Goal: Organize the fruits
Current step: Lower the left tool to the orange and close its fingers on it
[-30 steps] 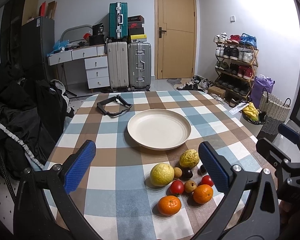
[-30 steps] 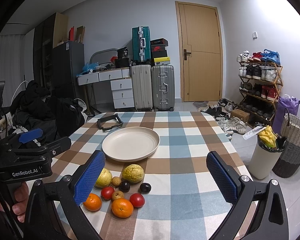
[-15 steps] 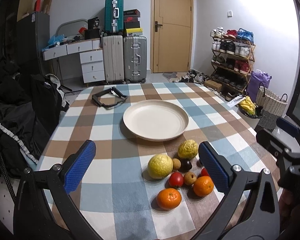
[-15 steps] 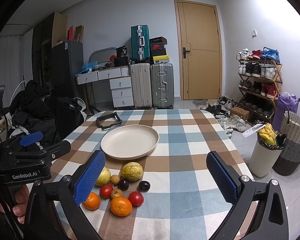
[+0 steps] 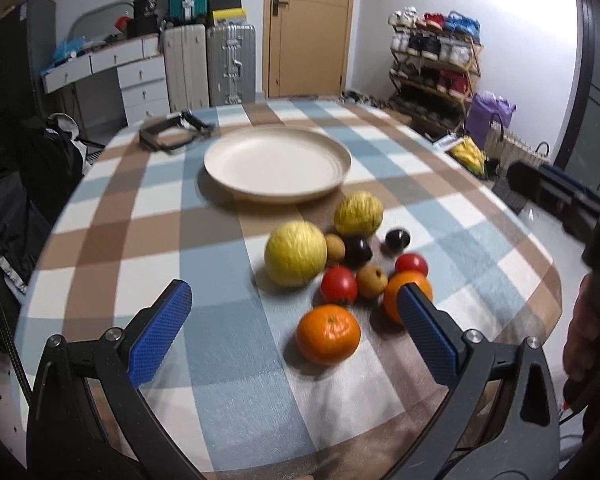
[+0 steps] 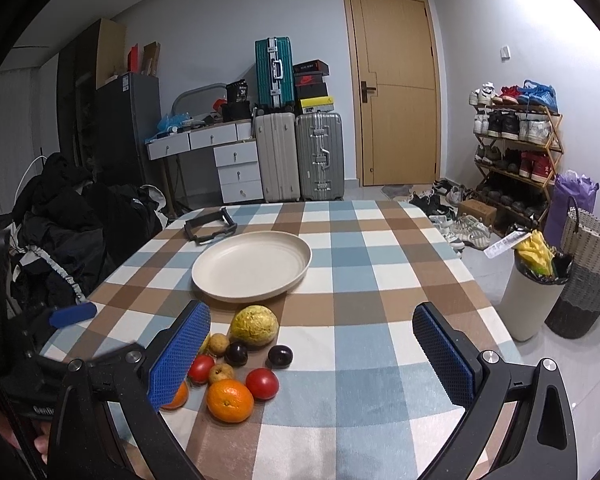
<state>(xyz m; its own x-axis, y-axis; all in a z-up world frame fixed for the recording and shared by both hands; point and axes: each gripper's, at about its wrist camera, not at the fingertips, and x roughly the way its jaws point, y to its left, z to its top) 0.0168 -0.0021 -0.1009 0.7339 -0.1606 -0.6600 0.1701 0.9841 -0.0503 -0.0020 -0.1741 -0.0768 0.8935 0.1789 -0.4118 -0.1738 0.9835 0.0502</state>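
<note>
A cluster of fruit lies on the checked tablecloth in front of an empty cream plate point(image 5: 276, 168) point(image 6: 252, 266). It holds two yellow-green melons point(image 5: 295, 253) point(image 6: 254, 325), two oranges point(image 5: 328, 334) point(image 6: 230, 400), two red tomatoes point(image 5: 339, 285) point(image 6: 262, 384), dark plums point(image 6: 280, 356) and small brown fruits point(image 5: 371, 281). My left gripper point(image 5: 296, 338) is open just above the table, with the near orange between its blue pads. My right gripper point(image 6: 312, 356) is open too, above the cluster's right side, holding nothing.
A black folded frame point(image 5: 172, 134) lies at the table's far left, behind the plate. The table's right edge drops to a white bin point(image 6: 530, 300) and a woven basket point(image 6: 588, 276). Black clothing point(image 6: 64, 232) is piled left of the table. A hand point(image 5: 580, 340) holds the other gripper at right.
My left gripper has dropped and moved in toward the fruit, so the near orange now sits between its pads. The right gripper has edged slightly forward. Both stayed open.
</note>
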